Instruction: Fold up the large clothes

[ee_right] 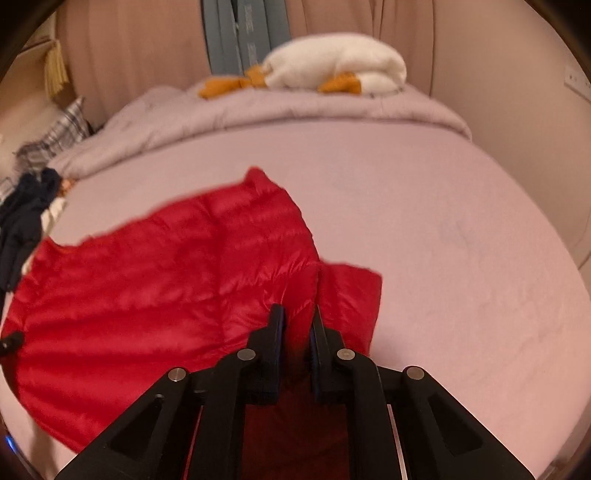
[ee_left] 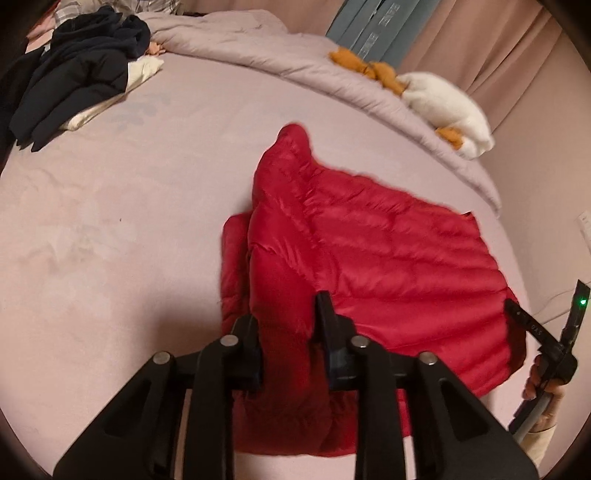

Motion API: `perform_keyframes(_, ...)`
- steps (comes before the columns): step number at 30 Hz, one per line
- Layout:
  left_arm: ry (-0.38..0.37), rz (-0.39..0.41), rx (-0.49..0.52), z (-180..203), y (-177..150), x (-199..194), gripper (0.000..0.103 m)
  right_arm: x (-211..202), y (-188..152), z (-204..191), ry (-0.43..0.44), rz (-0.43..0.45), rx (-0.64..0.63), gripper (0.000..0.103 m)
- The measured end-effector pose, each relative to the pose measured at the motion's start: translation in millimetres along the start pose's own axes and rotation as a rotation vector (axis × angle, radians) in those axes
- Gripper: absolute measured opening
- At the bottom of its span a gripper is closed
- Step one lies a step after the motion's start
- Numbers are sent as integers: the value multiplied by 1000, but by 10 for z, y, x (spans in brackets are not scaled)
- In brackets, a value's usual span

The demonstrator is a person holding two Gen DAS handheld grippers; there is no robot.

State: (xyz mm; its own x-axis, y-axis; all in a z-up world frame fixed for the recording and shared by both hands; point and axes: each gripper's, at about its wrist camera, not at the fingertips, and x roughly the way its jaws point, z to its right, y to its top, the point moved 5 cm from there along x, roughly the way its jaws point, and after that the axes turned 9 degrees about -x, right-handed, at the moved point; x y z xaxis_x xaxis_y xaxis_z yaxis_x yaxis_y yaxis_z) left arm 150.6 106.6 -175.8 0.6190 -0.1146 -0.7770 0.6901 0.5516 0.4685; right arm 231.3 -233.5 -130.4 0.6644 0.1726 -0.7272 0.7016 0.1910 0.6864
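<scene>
Two grippers on red jacket

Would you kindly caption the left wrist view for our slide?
Left gripper pinching a fold of the red puffer jacket on the pink bed.

I'm over a wide bed with a pale pink sheet. At twelve o'clock a mauve duvet lies bunched along the far edge. Behind it, pink curtains hang in folds, a grey-blue panel between them. Warm, dim indoor light.
</scene>
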Motion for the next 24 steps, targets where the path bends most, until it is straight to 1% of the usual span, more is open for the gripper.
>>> perform_keyframes(1,18,-6,17,-4,-9,42,37,60,-34,11,-4,-14,-1,13)
perform_keyframes(3,56,-13,47,-25,-36,136,43,126,-63,27,-10,-30,-2,13)
perform_keyframes(5,63,-20,40,-61,-32,189,46,148,-66,41,-12,-33,6,13)
perform_keyframes(7,68,-30,14,-105,-11,245,53,176,-75,67,-13,-39,23,13)
perform_keyframes(8,71,-35,1,-132,-8,272,55,192,-82,72,-16,-43,28,13)
perform_keyframes(11,57,-54,-31,-188,-23,317,58,200,-109,63,-21,-45,34,13)
perform_keyframes(13,55,-59,-44,-210,-28,328,63,185,-138,41,-29,-43,31,13)
perform_keyframes(14,48,-64,-56,-224,-32,327,63,189,-143,40,-31,-43,30,13)
perform_keyframes(17,38,-73,-81,-233,-44,320,66,189,-154,47,-24,-45,42,13)
perform_keyframes(19,41,-75,-99,-256,-48,314,71,175,-164,55,-20,-47,55,13)
perform_keyframes(20,33,-79,-111,-268,-48,302,71,154,-166,62,-20,-47,60,13)
perform_keyframes(21,18,-86,-126,-283,-45,283,72,130,-171,77,-20,-46,61,13)
perform_keyframes(23,7,-89,-141,-306,-34,238,77,63,-180,122,-21,-43,63,17)
perform_keyframes(24,12,-80,-140,-321,-31,191,82,48,-168,158,-19,-41,67,20)
